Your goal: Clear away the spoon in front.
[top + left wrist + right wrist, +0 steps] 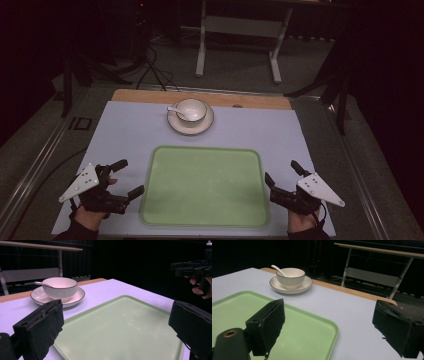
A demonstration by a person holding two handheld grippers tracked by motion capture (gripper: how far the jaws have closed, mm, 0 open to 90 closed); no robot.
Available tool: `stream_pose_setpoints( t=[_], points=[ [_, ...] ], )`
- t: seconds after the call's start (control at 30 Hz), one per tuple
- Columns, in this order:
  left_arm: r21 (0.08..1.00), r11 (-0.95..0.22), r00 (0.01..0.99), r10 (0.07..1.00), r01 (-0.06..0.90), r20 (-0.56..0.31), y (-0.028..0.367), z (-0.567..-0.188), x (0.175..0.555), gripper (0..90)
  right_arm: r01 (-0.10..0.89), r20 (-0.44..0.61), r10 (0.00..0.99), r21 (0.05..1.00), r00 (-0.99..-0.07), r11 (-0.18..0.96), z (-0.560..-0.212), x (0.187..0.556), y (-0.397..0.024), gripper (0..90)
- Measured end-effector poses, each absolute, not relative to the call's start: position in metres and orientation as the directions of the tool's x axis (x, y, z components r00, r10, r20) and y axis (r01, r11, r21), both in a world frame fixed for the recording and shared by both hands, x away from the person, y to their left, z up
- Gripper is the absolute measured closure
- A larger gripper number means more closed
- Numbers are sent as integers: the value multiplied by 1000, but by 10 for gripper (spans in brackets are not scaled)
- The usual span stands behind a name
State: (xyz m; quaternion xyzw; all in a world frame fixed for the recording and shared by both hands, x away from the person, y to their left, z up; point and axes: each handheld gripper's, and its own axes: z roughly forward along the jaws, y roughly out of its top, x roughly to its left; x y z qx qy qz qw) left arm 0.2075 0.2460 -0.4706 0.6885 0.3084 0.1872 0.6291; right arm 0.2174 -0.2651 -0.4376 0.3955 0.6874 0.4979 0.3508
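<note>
A pale green tray (205, 186) lies bare at the near middle of the light blue mat. Behind it a white bowl (191, 110) with a white spoon (176, 111) in it stands on a white saucer (190, 125). My left gripper (127, 177) hovers at the tray's left edge, jaws wide open with nothing between them. At the tray's right edge my right gripper (284, 172) is also open and holds nothing. The left gripper view has the bowl (60, 287) beyond the tray (125, 325), with the other gripper (192, 267) at far right. In the right gripper view the bowl (290, 277) stands past the tray (294, 332).
The mat (130, 130) covers a wooden table (150, 95) whose far edge shows behind the saucer. A white-framed desk (240, 30) and cables (150, 70) stand on the floor beyond. The surroundings are dark.
</note>
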Motion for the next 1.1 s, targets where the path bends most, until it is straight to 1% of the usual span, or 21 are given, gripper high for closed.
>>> stream_pose_setpoints(
  t=[0.33, 0.57, 0.77, 0.93, 1.0, 1.1],
  points=[
    [978, -56, 754, 647, 199, -117, 242, -472, 208, 2, 180, -94, 872, 962, -480, 203, -437, 214, -263, 107],
    [968, -59, 776, 610, 243, -158, 234, -470, 209, 2, 172, -99, 870, 964, -483, 205, -436, 213, -263, 107],
    [971, -69, 809, 568, 229, -151, 222, -466, 206, 2, 175, -94, 867, 963, -490, 204, -437, 213, -263, 107],
    [964, -69, 809, 561, 256, -175, 215, -457, 209, 2, 171, -96, 864, 964, -494, 204, -436, 213, -263, 107],
    [963, -80, 821, 544, 258, -174, 213, -453, 212, 2, 174, -93, 864, 964, -495, 204, -437, 213, -262, 107],
    [961, -112, 827, 541, 252, -154, 208, -447, 215, 2, 175, -92, 863, 963, -497, 204, -437, 213, -262, 107]
  ],
)
